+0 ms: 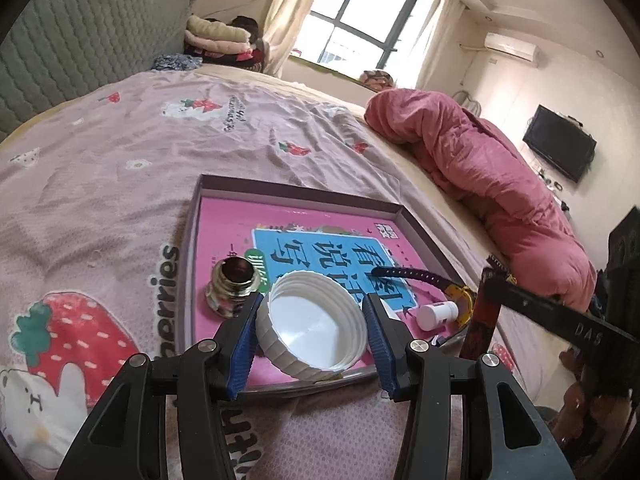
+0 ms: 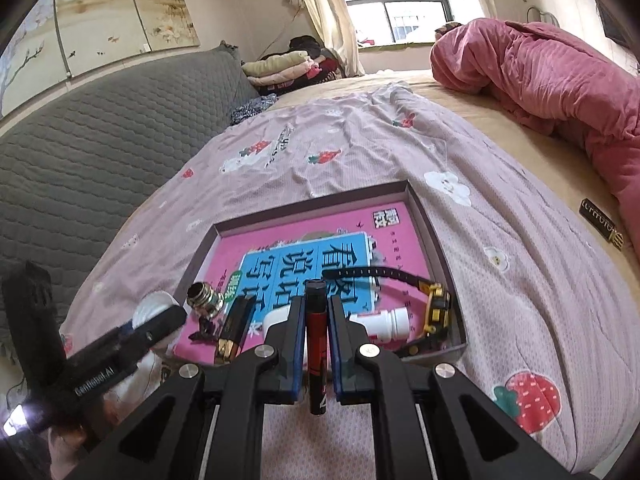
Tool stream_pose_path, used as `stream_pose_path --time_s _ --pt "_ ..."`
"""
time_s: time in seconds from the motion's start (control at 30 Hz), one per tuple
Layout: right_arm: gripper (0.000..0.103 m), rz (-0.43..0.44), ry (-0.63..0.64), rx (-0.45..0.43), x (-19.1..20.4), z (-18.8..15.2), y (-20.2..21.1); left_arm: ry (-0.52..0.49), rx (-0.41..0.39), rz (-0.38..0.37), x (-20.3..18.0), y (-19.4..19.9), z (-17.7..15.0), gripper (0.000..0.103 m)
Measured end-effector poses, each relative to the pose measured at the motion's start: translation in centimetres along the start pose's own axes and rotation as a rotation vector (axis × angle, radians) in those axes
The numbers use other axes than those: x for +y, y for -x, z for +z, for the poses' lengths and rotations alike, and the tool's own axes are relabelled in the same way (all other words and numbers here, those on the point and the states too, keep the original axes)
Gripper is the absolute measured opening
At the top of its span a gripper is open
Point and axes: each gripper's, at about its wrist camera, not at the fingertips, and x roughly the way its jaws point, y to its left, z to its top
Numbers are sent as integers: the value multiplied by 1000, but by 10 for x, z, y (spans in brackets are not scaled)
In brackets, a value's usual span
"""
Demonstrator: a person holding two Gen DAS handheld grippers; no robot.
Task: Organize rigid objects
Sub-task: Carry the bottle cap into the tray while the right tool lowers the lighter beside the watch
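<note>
A shallow box tray [image 1: 298,188] lined with a pink book lies on the bed. My left gripper [image 1: 312,312] is shut on a large white ribbed lid [image 1: 312,324] over the tray's near edge. My right gripper [image 2: 316,312] is shut on a red and black marker [image 2: 316,340], held upright above the tray's near side; it also shows in the left wrist view [image 1: 482,320]. In the tray lie a glass ink bottle [image 1: 232,284], a small white bottle [image 2: 384,322], a black and yellow watch [image 2: 434,304] and a black and gold bar [image 2: 234,326].
A pink strawberry-print sheet [image 1: 120,184] covers the bed. A rolled pink quilt [image 2: 560,80] lies at the far right, a grey quilted headboard [image 2: 80,160] at the left. A small black and gold object [image 2: 602,226] lies on the bed to the tray's right.
</note>
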Motion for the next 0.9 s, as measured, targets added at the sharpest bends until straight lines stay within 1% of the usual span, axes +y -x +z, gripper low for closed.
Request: stream_pose_path --time_s 0.4,0.63,0.77,0.9 --pt "11 27 7 -45 5 20 -6 -30 17 -32 -16 -20 -2 51" --pt "11 25 10 -31 5 20 -19 -66 38 -53 -26 -33 -4 51" --pt "11 30 -20 1 0 16 -32 -88 52 -63 -32 -38 -6 51" --pt "11 12 -6 35 0 11 -42 -104 63 -71 -36 -41 -9 51"
